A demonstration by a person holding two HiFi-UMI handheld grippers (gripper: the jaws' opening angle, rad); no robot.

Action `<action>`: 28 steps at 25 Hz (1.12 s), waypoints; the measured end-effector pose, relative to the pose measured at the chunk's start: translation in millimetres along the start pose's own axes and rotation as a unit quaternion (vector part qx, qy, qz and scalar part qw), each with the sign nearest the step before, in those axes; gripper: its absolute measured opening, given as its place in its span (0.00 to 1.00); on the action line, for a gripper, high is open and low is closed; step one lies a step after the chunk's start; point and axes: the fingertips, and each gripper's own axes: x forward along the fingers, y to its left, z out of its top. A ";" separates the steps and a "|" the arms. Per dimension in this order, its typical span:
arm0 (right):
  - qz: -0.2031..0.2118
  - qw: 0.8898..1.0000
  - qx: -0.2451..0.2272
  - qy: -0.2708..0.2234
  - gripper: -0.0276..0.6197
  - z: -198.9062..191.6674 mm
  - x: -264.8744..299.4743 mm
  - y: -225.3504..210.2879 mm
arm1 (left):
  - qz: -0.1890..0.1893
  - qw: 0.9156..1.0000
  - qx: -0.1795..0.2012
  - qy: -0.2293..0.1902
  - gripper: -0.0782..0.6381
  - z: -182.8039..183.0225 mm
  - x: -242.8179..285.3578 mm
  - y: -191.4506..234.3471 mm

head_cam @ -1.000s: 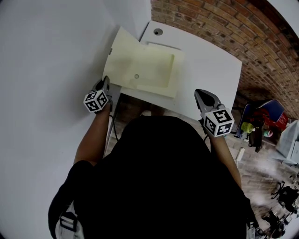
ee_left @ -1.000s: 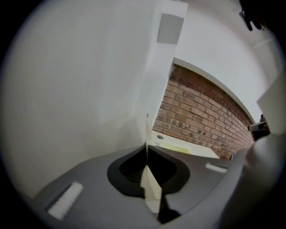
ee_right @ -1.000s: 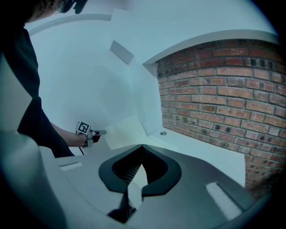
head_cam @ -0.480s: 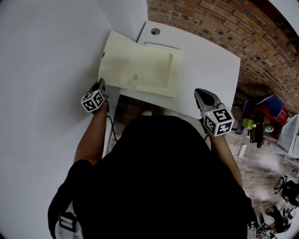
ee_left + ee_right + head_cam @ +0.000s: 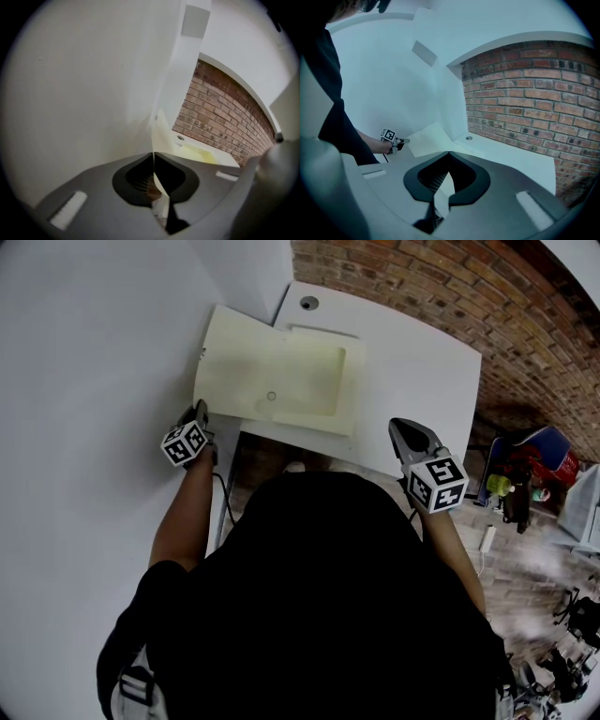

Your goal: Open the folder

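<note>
A cream folder (image 5: 300, 381) lies on the white table (image 5: 422, 381), its lower sheet flat with a small round fastener (image 5: 271, 396). Its cover (image 5: 225, 367) is swung out to the left, past the table's left edge. My left gripper (image 5: 200, 410) is shut on the cover's near left corner; in the left gripper view the thin cover edge (image 5: 161, 133) runs between the closed jaws of the left gripper (image 5: 153, 154). My right gripper (image 5: 404, 427) hangs over the table's near right edge, shut and empty; the right gripper (image 5: 449, 152) has its tips touching. The right gripper view also shows the left gripper (image 5: 404, 140) at the folder (image 5: 426, 137).
A white wall (image 5: 94, 352) stands close on the left and a brick wall (image 5: 450, 296) behind the table. A round cable hole (image 5: 308, 303) sits at the table's far corner. Bags and clutter (image 5: 525, 474) lie on the floor to the right.
My left gripper has moved left and slightly down with the cover, swinging it wider open. The right gripper has stayed put.
</note>
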 end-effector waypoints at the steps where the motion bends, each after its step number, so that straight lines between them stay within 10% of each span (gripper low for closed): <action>1: 0.000 1.000 0.000 0.000 0.04 -0.4 0.7 0.2 | 0.001 1.000 -0.002 0.001 0.12 -1.0 1.0 1.6; 28: -0.007 1.000 0.011 0.009 0.04 -11.3 -0.1 -1.8 | 0.025 0.998 -0.049 0.017 0.12 -13.5 12.1 29.7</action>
